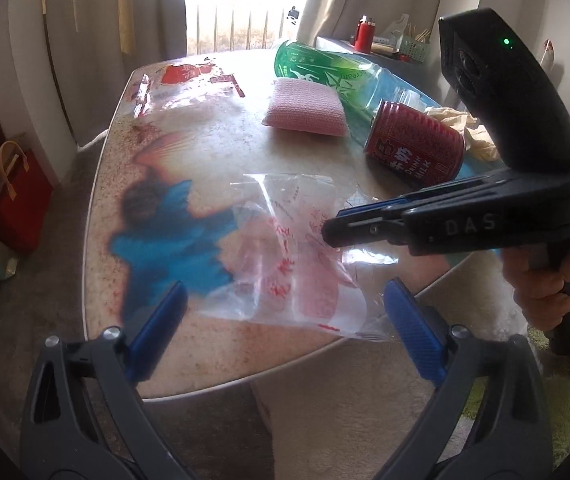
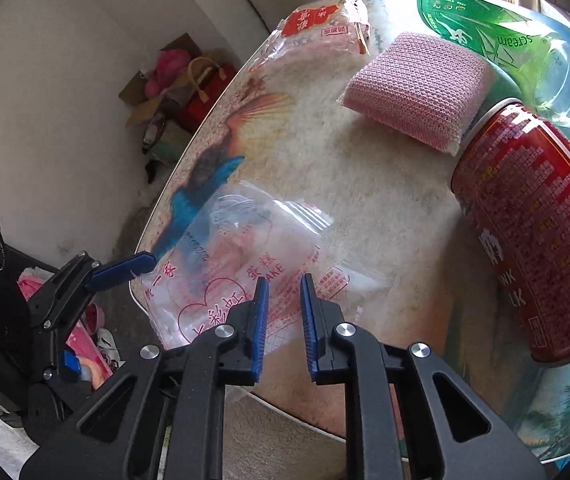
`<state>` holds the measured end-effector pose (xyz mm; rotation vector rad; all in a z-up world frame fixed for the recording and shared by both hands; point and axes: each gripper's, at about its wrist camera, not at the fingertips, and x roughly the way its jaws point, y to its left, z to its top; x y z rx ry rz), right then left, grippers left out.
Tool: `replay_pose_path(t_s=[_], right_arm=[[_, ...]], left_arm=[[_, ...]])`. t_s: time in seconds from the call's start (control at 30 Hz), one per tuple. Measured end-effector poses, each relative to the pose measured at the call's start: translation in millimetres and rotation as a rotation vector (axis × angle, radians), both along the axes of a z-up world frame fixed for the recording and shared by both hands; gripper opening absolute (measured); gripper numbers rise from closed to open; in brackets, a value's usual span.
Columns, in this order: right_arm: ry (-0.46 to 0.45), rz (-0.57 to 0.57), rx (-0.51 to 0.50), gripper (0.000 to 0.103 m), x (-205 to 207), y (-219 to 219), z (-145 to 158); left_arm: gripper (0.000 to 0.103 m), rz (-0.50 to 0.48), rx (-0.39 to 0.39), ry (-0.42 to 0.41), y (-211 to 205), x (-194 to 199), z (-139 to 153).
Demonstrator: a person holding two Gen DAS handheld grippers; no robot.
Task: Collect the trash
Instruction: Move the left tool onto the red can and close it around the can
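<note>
Clear cake wrapper [image 2: 245, 264] — light, limp, slippery film beside milk can [image 2: 533, 240]; pinch raised near edge. Right gripper [image 2: 283, 284] fingers narrowly parted, empty; left gripper [image 1: 285, 300] wide, empty.

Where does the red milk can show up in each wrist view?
Left wrist view: red milk can lies on its side at upper right, beyond the right claw.
Right wrist view: it fills the right edge, large and close.
Shared landmark: the pink sponge, just left of the can in both.
</note>
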<state>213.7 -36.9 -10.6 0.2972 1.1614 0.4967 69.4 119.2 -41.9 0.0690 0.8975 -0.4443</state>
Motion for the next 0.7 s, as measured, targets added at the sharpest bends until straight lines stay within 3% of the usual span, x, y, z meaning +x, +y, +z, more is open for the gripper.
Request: replay_pose_path(t_s=[0.27,0.5,0.63,0.7], right_arm=[[-0.033,-0.012,-0.016,0.016,6.6,0.4,5.7],[-0.145,-0.079,0.006,0.017,-3.8,-31.0,39.2],[-0.249,-0.169,0.042,0.045,-19.1,-69.0,69.7],[-0.298,-0.233,0.044,0.051,-28.8,-94.9,82.4]], left_arm=[[0.095,0.06,-0.048,-0.072,24.8,-4.3,29.5],[0.095,0.125,-0.192,-0.113,34.4,4.3,47.4],[0.095,0.109,-0.293,-0.112,27.8,15.0,60.0],[0.095,0.082,-0.328,-0.104,17.1,21.2,65.2]])
